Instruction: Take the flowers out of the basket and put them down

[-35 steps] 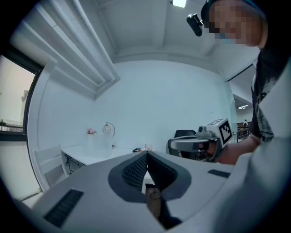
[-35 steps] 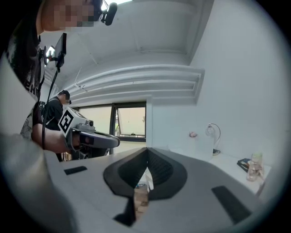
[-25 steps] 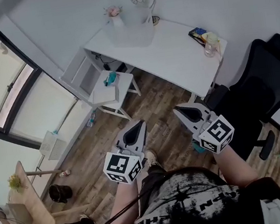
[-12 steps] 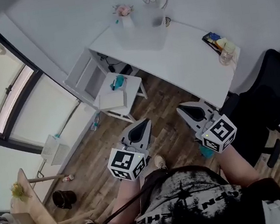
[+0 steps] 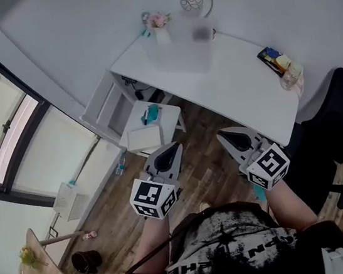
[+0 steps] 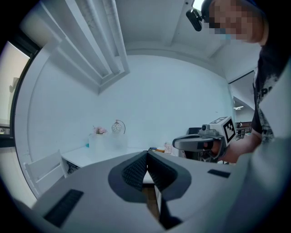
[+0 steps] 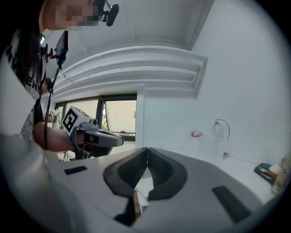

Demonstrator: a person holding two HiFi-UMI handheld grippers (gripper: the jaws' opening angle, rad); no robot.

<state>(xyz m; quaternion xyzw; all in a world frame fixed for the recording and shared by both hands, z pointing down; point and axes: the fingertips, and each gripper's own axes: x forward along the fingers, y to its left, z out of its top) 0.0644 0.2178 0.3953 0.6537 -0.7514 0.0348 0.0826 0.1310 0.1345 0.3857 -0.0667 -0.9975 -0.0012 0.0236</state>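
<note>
**Approach stage; nothing lifted yet.** Your left gripper (image 5: 173, 147) and right gripper (image 5: 222, 135) both hover short of the near edge of the white desk (image 5: 240, 85). Each has its jaws clenched together on nothing. The pink flowers (image 5: 156, 20) stand at the desk's far left corner, beside a pale frosted container (image 5: 179, 48) that may be the basket. Next, you will likely need to carry one gripper across the desk to that corner. Part its jaws there before closing on the stems.
</note>
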